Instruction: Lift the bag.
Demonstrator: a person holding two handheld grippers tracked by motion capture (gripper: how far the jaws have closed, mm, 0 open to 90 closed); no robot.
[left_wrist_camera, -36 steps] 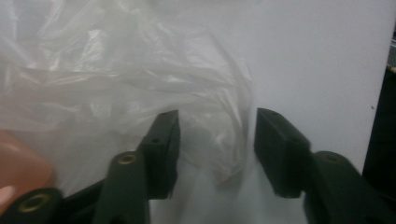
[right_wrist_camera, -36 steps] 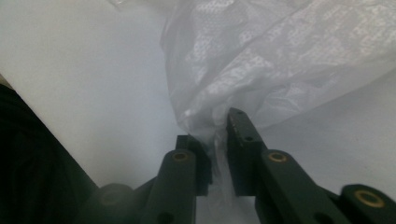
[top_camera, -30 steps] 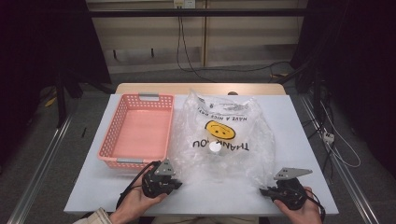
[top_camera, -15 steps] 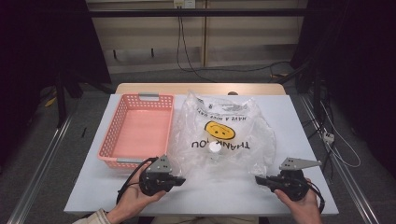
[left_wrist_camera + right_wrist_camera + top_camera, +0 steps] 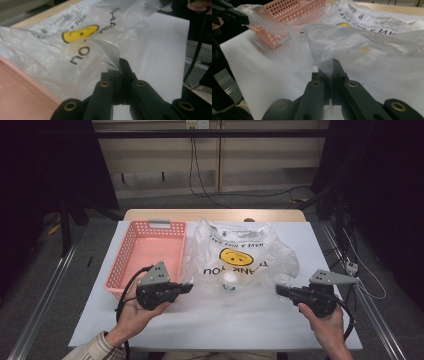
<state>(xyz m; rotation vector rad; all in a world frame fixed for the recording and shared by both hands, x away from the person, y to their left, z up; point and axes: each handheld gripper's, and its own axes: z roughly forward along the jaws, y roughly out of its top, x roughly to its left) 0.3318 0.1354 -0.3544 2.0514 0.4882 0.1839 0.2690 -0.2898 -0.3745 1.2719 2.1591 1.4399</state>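
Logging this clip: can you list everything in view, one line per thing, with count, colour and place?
plastic bag: one, clear with a yellow smiley face and black lettering, on the middle of the table, its near edge pinched at both corners.
small round thing: one, whitish, inside the bag near its front; too small to tell what it is.
basket: one, pink, perforated, left of the bag, touching it.
table: one, white top with a wooden far edge.
cables: several, dark, on the floor and wall behind the table.
left tool: one, black, jaws shut on the bag's near left corner.
right tool: one, black, jaws shut on the bag's near right corner.
hands: two, one around each tool.
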